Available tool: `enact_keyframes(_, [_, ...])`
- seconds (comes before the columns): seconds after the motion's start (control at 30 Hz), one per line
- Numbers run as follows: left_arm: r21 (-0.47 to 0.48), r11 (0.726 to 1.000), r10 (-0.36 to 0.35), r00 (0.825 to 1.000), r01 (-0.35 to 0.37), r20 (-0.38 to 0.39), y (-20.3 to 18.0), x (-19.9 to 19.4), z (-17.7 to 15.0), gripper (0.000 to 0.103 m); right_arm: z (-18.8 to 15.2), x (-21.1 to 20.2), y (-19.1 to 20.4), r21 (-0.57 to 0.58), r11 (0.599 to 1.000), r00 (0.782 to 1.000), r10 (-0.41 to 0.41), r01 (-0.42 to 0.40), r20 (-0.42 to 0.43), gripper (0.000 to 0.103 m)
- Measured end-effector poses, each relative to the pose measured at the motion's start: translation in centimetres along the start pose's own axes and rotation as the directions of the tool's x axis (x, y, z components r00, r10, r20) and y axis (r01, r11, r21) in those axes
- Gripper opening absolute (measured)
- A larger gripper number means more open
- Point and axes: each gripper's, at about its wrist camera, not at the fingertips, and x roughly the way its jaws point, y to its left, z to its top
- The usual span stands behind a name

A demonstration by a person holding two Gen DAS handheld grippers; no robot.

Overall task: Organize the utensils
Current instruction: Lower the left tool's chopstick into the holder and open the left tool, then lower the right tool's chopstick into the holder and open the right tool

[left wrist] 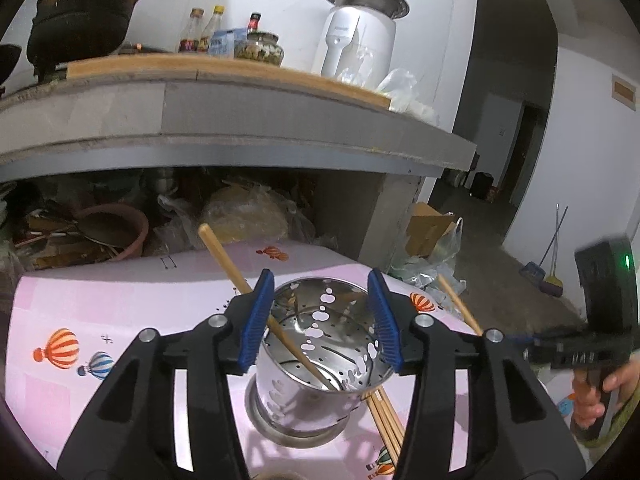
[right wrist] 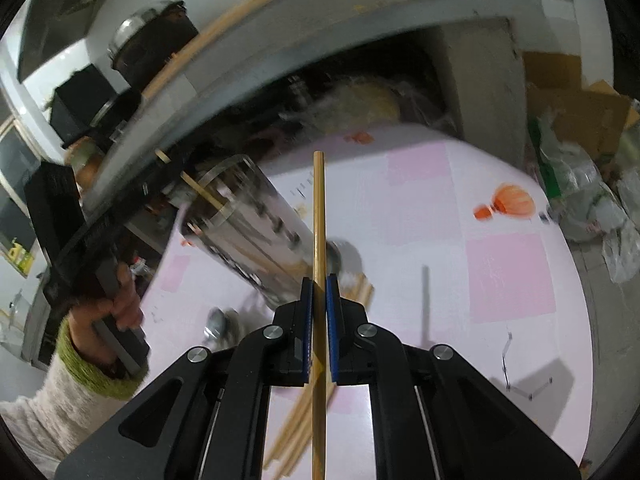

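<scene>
— Start close: the right tool point(right wrist: 319, 294) has its blue pads pinched tight on one bamboo chopstick point(right wrist: 319, 216), gripped low on the shaft so most of it sticks out ahead toward twelve o'clock. Looks firm and straight to me.

— And the left tool point(left wrist: 323, 316)? Its pads sit on either side of the steel utensil holder point(left wrist: 320, 356), touching the rim, so I'd say it's clamped on it. The holder seems tipped, mouth facing the camera, with one chopstick point(left wrist: 264, 304) already leaning out toward eleven o'clock.

— So the job now, I reckon, is threading the held stick into that mouth. I'd keep the holder steady and bring the tip in over the rim at an angle matching the tilt, so it slides down the wall rather than striking the perforated side.

— Mind the stick already inside; come in beside it. Release only when the tip is well down.

— Further out at five o'clock from the holder, loose chopsticks point(left wrist: 386, 420) lie on the pink bench point(left wrist: 100, 308), partly under its base. Those are still to go.

— Beyond that it's just the concrete shelf point(left wrist: 240, 120) with bottles. Nothing in the way.
</scene>
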Motion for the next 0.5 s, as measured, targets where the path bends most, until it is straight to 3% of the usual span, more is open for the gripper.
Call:
enact_keyframes(0.27, [-0.022, 0.998, 0.057, 0.998, -0.056, 0.03, 1.2, -3.5, 0.6, 0.062, 6.6, -0.7, 4.6, -0.101, 0.986, 0.981, 0.142, -0.129, 0.129, 0.007])
enact_keyframes(0.5, [-0.071, 0.991, 0.114, 0.993, -0.112, 0.02, 3.2, -5.3, 0.0, 0.072, 12.4, 0.6, 8.0, -0.145, 0.958, 0.935, 0.276, -0.249, 0.221, 0.007])
